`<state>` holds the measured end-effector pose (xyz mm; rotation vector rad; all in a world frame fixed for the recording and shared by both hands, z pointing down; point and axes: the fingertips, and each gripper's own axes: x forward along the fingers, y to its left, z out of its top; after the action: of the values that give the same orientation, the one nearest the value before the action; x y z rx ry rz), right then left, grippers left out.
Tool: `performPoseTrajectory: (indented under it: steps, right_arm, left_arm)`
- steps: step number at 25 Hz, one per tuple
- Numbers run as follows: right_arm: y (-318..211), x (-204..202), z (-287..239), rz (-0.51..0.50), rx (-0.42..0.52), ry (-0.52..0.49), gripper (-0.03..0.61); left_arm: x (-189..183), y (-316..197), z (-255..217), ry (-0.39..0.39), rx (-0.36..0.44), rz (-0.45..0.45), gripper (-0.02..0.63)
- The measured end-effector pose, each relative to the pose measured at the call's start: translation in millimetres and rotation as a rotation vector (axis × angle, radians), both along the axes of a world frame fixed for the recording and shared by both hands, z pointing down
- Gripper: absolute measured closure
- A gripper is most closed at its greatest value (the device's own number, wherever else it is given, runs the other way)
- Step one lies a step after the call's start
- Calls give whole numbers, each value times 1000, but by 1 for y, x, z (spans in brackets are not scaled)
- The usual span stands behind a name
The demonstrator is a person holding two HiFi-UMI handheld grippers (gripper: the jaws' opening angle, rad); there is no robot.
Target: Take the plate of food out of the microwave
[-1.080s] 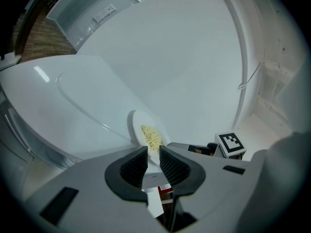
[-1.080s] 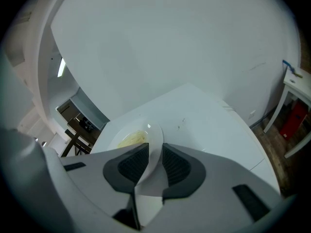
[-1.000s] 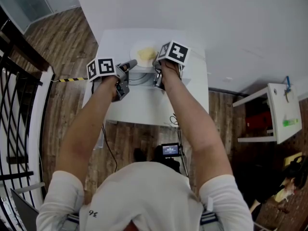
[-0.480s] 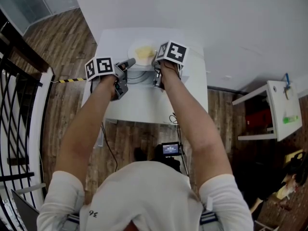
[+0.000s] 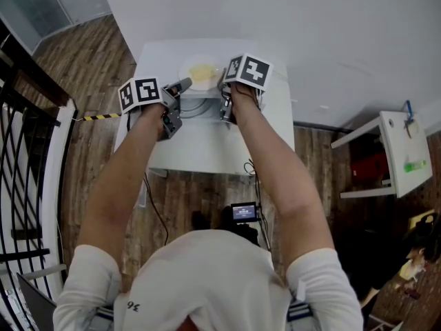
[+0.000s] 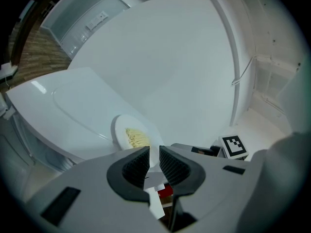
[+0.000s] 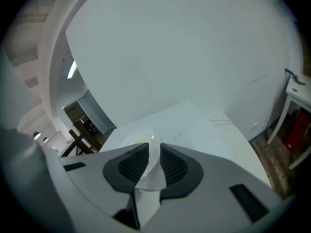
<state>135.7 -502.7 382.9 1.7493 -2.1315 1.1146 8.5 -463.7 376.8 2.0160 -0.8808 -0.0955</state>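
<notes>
Yellow noodles [image 6: 137, 139] lie on the plate [image 6: 117, 129]. The left hand-held gripper [image 6: 154, 152] and right hand-held gripper [image 7: 154, 152] pinch its edges above the bench [image 5: 207, 150].

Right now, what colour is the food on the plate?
The food is pale yellow; best in the left gripper view.

The plate of food [image 5: 200, 73] has been lifted slightly and carried away from the person. The left hand-held gripper [image 5: 185, 86] and the right hand-held gripper [image 5: 223, 88], clamped on its rim, have been raised with it.
</notes>
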Motion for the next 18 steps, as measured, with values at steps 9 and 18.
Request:
performPoseTrajectory:
  steps: [9,18]
  right_arm:
    - [20,10,-55,-90,178,53,511]
    - [70,19,-98,-148,318,21,577]
  left_arm:
    - [-2,21,-50,-3,144,-11,552]
    - [-4,65,-76,-28,268,-9,552]
